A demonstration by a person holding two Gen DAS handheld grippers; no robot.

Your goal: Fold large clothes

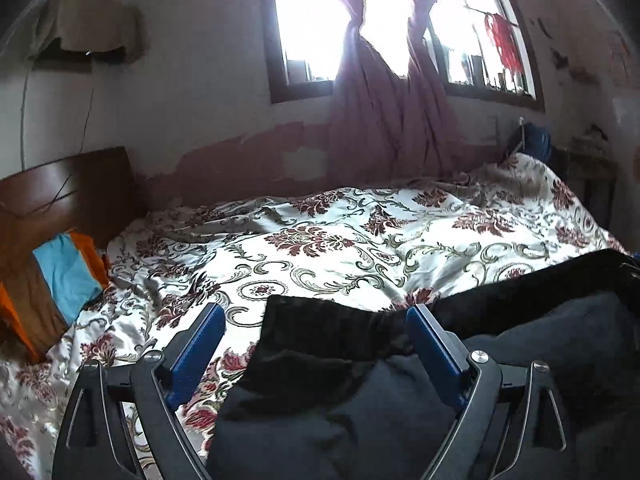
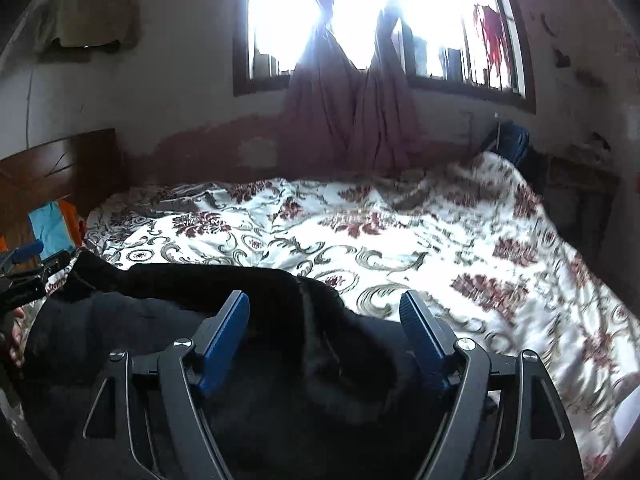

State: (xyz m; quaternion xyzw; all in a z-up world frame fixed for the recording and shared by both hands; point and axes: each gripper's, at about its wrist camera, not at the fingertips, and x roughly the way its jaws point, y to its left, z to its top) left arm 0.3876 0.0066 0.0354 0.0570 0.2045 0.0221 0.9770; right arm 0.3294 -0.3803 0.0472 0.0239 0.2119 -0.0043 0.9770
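Black clothing [image 1: 360, 400] lies bunched on the near part of the bed, spread over the floral bedspread [image 1: 340, 248]; a furry black edge of it runs across the cover toward the right side of the left wrist view. In the right wrist view the same garment [image 2: 160, 320] fills the lower left, its fuzzy border [image 2: 312, 320] curving down between the fingers.

The left gripper [image 1: 316, 340] has its blue-padded fingers [image 1: 200, 348] standing wide apart. The garment's left corner sits in the gap between them, but neither pad presses on it; the left finger hangs over bare bedspread, and the right one stands against the black cloth. The right gripper [image 2: 324, 328] is likewise spread, its pads clear of the fabric that lies below and between them, though the dark cloth makes any light contact at the left pad hard to judge. At the left edge of the right wrist view, part of the other gripper and some fingers of the person's hand [image 2: 16, 344] show.

A wooden headboard [image 1: 60, 196] stands at the bed's left end, with a blue, orange and brown pillow [image 1: 64, 276] against it. Behind the bed, pink curtains [image 1: 376, 120] hang knotted before a bright window [image 1: 312, 20].
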